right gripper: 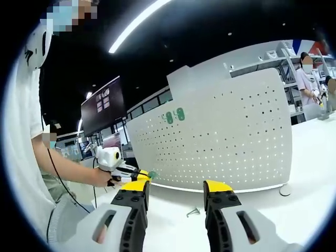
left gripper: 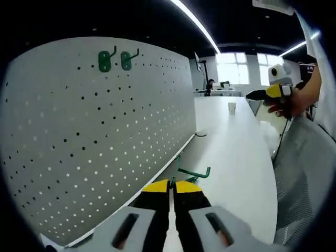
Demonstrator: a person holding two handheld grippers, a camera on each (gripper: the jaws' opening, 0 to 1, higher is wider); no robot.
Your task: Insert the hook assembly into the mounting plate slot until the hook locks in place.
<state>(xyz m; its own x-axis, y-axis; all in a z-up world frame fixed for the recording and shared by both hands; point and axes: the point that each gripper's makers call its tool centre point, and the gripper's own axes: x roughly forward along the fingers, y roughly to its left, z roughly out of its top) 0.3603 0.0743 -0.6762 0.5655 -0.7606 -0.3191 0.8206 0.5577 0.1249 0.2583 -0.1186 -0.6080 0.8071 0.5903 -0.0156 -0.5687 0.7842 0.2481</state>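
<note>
While the pegboard panel [left gripper: 94, 142] stands upright along the far edge of the white table [left gripper: 236, 157], the left gripper [left gripper: 172, 185] has its yellow-tipped jaws pressed together on the base of a green hook [left gripper: 193, 173], whose thin wire arm juts out ahead of the tips and bends up at its end, close to the foot of the panel. Two more green hooks [left gripper: 115, 60] already hang side by side near the panel's top, well apart from the held one. In the right gripper view, the right gripper [right gripper: 177, 190] has its jaws spread wide with nothing between them, hovering above the table; a small metal clip [right gripper: 193, 212] lies on the surface just ahead of it. The same view catches the left gripper from the left, with the green piece at its tip. The hook looks light and stiff, a painted wire on a small flat plate, so it should neither sag nor crush, but I judge it smooth enough to twist in a pinch. Gripping the flat base, as now, seems soundest, leaving the mounting end free to find the holes. A paper cup [left gripper: 232, 107] sits far down the table.
</note>
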